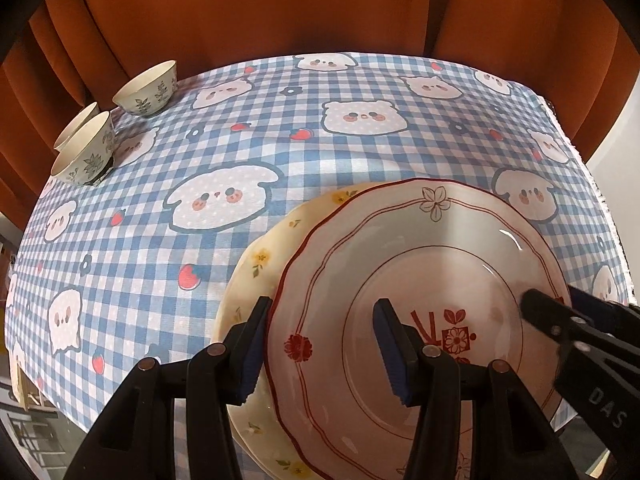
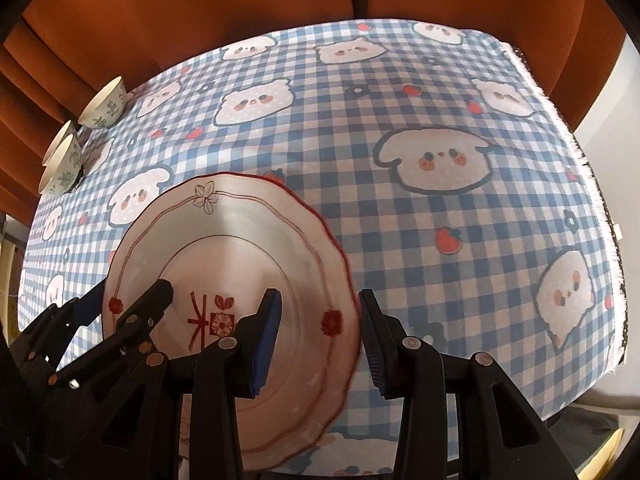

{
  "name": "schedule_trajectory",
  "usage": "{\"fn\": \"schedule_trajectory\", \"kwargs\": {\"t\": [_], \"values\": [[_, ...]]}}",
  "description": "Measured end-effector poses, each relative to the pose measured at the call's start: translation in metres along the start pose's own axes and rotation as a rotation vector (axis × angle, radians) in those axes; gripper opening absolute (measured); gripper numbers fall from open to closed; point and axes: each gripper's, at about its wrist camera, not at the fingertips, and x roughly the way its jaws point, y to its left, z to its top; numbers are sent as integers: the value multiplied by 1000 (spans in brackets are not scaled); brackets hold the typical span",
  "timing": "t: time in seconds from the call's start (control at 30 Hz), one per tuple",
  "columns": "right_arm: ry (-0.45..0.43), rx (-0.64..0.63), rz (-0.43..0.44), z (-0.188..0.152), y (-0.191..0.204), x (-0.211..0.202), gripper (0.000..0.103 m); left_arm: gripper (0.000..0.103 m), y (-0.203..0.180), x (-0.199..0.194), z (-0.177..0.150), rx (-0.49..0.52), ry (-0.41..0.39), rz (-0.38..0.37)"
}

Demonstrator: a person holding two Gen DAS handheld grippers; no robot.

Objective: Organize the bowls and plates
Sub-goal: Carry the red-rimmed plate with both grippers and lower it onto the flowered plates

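Carrying the red-rimmed plate (image 1: 420,280) w/ both grippers: that looks like the step in hand, a two-sided hold w/ the plate low over the yellow floral plate (image 1: 256,264).

Nearest, left gripper (image 1: 320,348) straddles the plate's left rim, one finger outside the edge, the other over the well; jaws part-way, about plate-rim wide. Right gripper (image 2: 316,340) does the same on the opposite rim, also half-wide. Whether pads actually pinch the rim or just bracket it, can't tell for sure from either view.

Under the red-rimmed plate, the yellow one lies flat on the bench cloth (image 1: 280,152), offset to the left, so the stack isn't centred yet.

Next move, as I judge it: shift plate left to line up the rims, lower level, then let go both sides together. Uneven release could tip or clatter it.

Far left corner, well apart: three leaf-pattern bowls (image 1: 146,88), two nested or touching, one just beside. Prob. stacked later.
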Motion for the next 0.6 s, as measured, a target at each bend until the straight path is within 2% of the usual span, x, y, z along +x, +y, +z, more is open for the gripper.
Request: {"fn": "schedule_trajectory", "kwargs": {"t": [0.1, 0.27, 0.4, 0.6], "values": [[-15, -11, 16, -3, -3, -6, 25, 52, 0, 0, 0, -2, -1, 5], [-6, -41, 16, -4, 2, -6, 22, 52, 0, -2, -2, 5, 0, 43], [-34, -104, -23, 0, 16, -8, 22, 52, 0, -2, -3, 6, 5, 71], [-1, -93, 1, 7, 17, 6, 22, 53, 7, -4, -1, -23, -12, 89]]}}
